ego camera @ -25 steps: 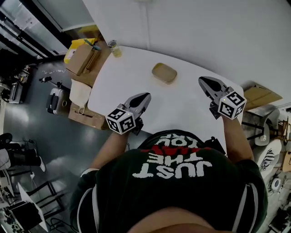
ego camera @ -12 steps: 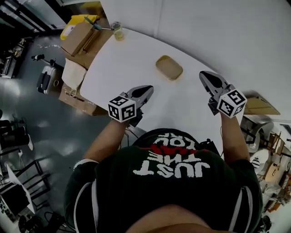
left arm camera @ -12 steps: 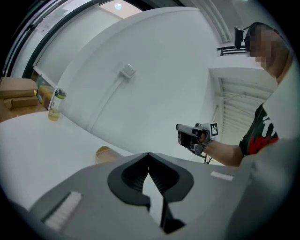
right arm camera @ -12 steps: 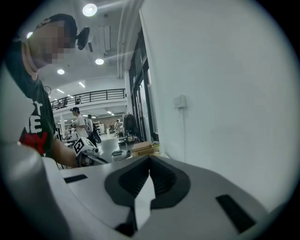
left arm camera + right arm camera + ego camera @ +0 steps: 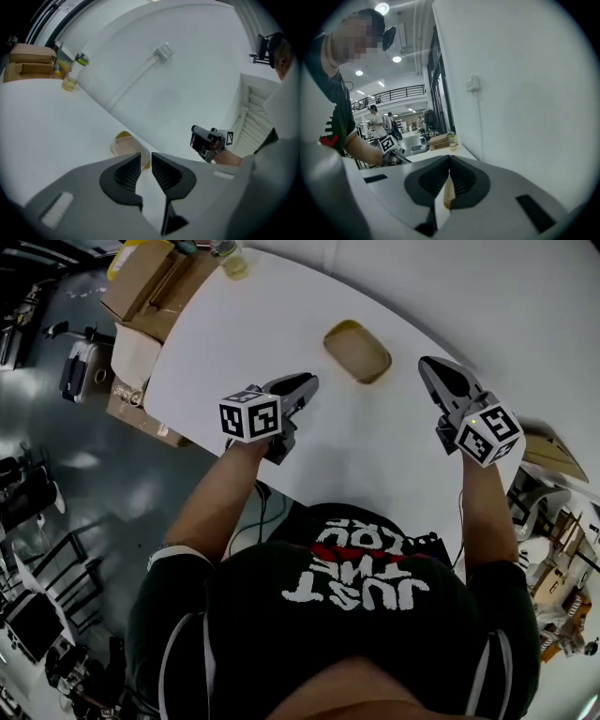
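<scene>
Hovering beside empty tan dish (image 5: 357, 351), left gripper (image 5: 309, 381) fingers slightly apart, right gripper (image 5: 427, 364) fingers together, nothing held.

— The dish (image 5: 357, 351) lies on the table (image 5: 234, 343) ahead of you, between your left gripper (image 5: 309, 382) and your right gripper (image 5: 425, 363), apart from both.
— And the bottle (image 5: 232, 259) stands at your table's far left corner, with the boxes (image 5: 145, 277) just left of it.

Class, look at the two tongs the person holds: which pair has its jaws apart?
The left tongs: a clear gap shows between their jaws, with nothing gripped in it. The right tongs have their jaw tips pressed together.
</scene>
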`<state>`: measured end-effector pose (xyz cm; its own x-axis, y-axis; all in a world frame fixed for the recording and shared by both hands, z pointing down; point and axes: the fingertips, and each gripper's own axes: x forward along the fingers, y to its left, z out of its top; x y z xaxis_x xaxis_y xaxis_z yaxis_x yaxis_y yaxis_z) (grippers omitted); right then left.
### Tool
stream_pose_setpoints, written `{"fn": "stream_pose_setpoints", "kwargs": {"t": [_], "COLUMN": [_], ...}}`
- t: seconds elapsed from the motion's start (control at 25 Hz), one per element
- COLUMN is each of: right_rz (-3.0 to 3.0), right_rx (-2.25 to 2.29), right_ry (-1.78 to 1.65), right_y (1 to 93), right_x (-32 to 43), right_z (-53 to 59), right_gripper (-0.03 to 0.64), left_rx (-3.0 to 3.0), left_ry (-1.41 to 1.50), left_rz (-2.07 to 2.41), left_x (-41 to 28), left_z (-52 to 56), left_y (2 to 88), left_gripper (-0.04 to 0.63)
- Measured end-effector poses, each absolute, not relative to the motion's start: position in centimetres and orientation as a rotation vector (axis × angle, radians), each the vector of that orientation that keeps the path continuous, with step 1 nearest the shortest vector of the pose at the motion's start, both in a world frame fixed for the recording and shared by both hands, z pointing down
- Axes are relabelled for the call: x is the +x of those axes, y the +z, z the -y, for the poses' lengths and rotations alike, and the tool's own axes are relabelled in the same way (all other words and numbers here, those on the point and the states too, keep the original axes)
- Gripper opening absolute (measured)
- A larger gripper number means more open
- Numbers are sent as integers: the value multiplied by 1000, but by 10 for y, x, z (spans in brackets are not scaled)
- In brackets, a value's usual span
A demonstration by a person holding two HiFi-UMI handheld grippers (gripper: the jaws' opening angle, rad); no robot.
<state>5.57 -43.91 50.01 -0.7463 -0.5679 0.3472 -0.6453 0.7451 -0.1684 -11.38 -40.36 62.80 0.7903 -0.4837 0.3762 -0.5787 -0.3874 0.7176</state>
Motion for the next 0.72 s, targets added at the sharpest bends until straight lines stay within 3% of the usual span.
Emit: {"fn": "stream_pose_setpoints", "kwargs": {"t": [0.4, 0.72], "right_rz": [2688, 2686], "right_rx": [919, 902], "right_ry": [492, 538], "right_y": [548, 566], "right_x": [46, 48], "right_z": [471, 477], "right_gripper": [8, 8], "left_rx": [1828, 1723], "left_ry": [136, 146], "left_rz": [769, 730], "left_x": [-113, -97], "left_z": [436, 442], "left_y": [690, 717], "left_gripper": [181, 227]}}
